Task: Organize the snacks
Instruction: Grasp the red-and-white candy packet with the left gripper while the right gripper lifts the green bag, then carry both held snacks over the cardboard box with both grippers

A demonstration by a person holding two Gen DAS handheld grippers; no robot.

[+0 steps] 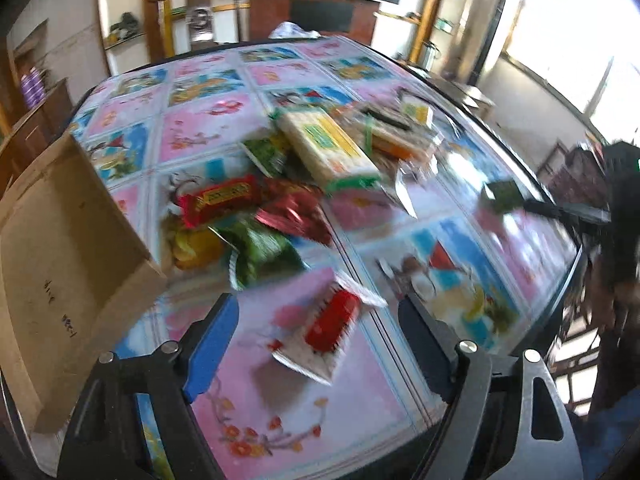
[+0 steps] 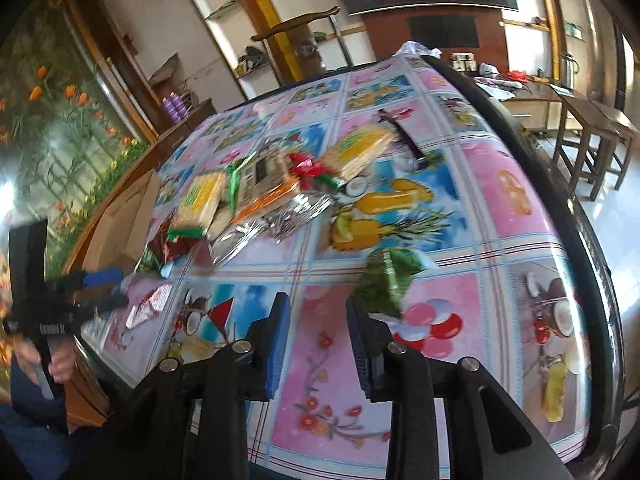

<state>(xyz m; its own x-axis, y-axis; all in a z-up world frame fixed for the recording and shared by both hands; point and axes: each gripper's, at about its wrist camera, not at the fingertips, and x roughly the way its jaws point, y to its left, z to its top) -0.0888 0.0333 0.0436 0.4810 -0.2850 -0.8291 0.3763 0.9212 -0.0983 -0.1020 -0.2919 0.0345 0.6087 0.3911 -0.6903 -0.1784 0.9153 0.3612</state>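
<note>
One red-white packet (image 1: 334, 330), two cracker packs (image 2: 200, 200)

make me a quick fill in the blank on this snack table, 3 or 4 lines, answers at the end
1. The cardboard box stands at the ____ edge of the left wrist view.
2. The snack lying between the left gripper jaws has a ____ label on a white wrapper.
3. The packet by the right gripper is mostly ____.
4. The tablecloth is printed with squares of flowers and ____.

Missing words: left; red; green; fruit
</note>
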